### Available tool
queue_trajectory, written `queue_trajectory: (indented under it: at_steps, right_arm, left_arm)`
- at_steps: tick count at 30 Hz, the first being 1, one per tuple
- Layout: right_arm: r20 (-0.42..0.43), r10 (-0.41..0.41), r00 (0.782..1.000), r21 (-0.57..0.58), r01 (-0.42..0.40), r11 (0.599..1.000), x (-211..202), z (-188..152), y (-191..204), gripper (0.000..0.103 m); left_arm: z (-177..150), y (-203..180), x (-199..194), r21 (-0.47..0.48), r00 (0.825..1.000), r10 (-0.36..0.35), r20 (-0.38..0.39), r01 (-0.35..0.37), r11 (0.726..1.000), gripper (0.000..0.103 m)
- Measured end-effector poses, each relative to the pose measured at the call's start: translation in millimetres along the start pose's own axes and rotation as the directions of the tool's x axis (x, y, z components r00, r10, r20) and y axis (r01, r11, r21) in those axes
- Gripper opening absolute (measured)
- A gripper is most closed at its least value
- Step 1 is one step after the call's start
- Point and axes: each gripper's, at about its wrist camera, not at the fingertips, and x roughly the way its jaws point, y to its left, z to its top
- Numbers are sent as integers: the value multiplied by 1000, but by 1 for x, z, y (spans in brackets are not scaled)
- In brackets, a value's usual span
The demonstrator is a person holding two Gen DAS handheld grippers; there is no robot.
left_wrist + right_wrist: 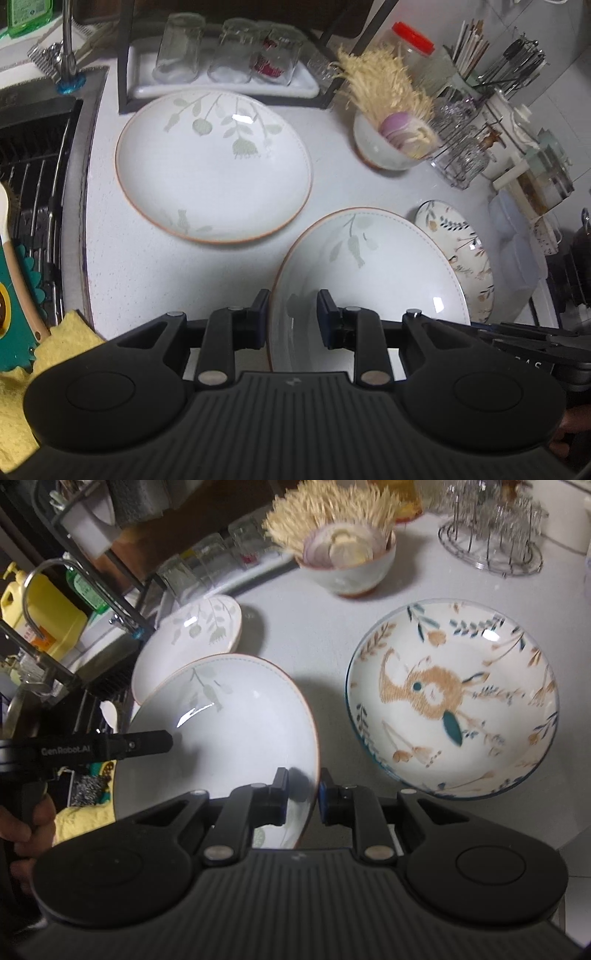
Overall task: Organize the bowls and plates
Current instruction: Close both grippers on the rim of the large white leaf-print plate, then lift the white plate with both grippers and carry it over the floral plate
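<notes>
- Left wrist view: left tongs [293, 317] pinch the near rim of a leaf plate [369, 288], tilted above the desk [147, 266]. A matching plate [214, 166] lies flat beyond; a floral bowl [458, 258] sits behind. Nothing looks stacked yet.
- Right wrist view: right tongs [303, 795] clamp the same plate's [229, 731] opposite rim. The floral bowl [452, 698] rests apart. "GenRobot.AI" reads on the left tongs' arm [85, 749]; bottle labels are illegible.

Dim overhead light glints on the plates [214, 166]; fisheye edges bend, slight motion blur.
</notes>
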Motion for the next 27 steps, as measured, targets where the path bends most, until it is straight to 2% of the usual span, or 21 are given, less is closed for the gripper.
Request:
queue_trajectory:
  at_steps: [8, 14, 20, 27]
  right_arm:
    - [58, -3, 998, -22, 4, 1000, -34, 12, 2, 19]
    - [105, 26, 994, -46, -22, 999, -52, 14, -9, 19]
    - [122, 61, 991, -63, -53, 997, -64, 22, -30, 19]
    - [127, 61, 990, -80, -51, 996, -73, 34, -66, 19]
  left_arm:
    - [10, -32, -28, 25, 999, 10, 44, -11, 1000, 31]
    - [13, -55, -40, 39, 997, 30, 73, -33, 999, 31]
    - [12, -82, -40, 22, 994, 51, 92, -53, 998, 31]
    - [13, -121, -22, 15, 994, 65, 88, -66, 998, 31]
